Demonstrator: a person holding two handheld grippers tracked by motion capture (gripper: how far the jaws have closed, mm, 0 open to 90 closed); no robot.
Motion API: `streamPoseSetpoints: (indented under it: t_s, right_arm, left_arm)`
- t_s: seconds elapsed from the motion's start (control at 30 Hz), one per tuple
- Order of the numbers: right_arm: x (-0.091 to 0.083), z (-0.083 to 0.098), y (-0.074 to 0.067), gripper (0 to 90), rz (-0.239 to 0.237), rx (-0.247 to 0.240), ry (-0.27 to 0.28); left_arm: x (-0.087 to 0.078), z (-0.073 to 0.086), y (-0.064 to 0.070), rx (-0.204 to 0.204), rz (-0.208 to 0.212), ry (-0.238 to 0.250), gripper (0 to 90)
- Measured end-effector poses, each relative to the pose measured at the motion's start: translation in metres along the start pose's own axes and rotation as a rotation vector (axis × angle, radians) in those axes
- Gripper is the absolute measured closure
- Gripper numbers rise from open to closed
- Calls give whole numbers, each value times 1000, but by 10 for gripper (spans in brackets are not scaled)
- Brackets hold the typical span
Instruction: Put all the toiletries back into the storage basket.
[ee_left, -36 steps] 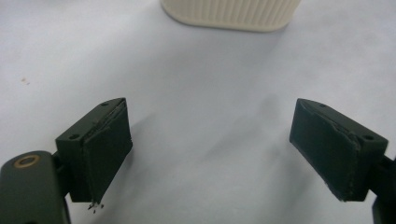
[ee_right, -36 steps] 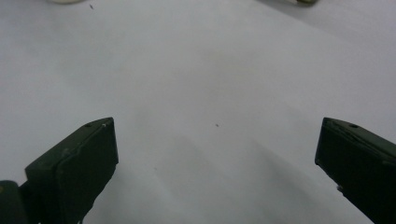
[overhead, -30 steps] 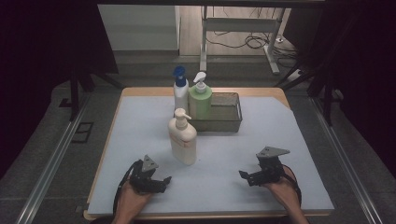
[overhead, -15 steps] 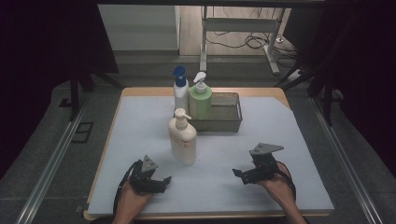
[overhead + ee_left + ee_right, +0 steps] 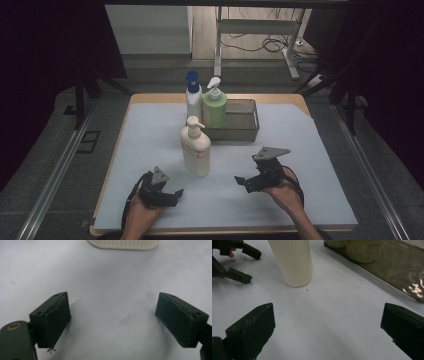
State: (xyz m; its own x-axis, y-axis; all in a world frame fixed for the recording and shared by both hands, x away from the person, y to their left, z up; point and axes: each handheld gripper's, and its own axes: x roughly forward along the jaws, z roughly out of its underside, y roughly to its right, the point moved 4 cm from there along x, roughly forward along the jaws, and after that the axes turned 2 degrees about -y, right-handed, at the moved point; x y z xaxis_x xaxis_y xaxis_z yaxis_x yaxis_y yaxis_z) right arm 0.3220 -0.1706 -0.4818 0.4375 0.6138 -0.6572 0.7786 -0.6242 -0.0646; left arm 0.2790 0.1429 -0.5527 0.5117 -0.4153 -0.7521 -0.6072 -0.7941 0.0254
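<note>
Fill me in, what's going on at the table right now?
A person holds a gripper in each hand over the white table cover. The left gripper and right gripper are both open and hold nothing. Between them stands a cream pump bottle, which neither touches. Behind it, a green pump bottle stands in a metal tray, with a blue-capped bottle beside it.

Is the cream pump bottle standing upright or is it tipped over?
Upright. The cream pump bottle stands on its base on the table, pump head on top, outside the tray.
</note>
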Motion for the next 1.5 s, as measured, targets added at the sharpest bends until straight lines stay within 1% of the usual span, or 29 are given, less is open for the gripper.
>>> streamPoseSetpoints:
  t_s: [0.17,0.33,0.43,0.53,0.6,0.7,1.03,1.13,1.2,1.3,1.5]
  right_arm:
    - [8,-11,-8,0,-27,-9,3]
    - [13,-23,-14,0,-65,12,30]
    - [15,-29,-19,0,-70,4,33]
    - [17,-36,-23,0,-73,4,34]
    - [18,-40,-25,0,-67,-4,34]
    - [21,-46,-29,0,-71,-11,36]
    - [33,-64,-40,0,-50,-37,20]
    - [35,-71,-43,23,-46,-41,34]
    - [38,-75,-44,40,-32,-47,39]
    - [41,-81,-45,56,-20,-53,42]
    - [51,-93,-49,123,1,-65,49]
  left_arm:
    - [0,0,0,2,0,0,121]
    - [0,0,0,-1,0,2,121]
    - [0,0,0,-6,0,7,122]
    - [0,0,0,0,0,2,122]
    - [0,0,0,0,0,1,122]
    - [0,0,0,-1,0,2,122]
    - [0,0,0,-1,1,2,122]
    - [0,0,0,-1,0,2,121]
    - [0,0,0,-1,1,2,121]
    - [0,0,0,-1,0,2,122]
    - [0,0,0,0,0,2,122]
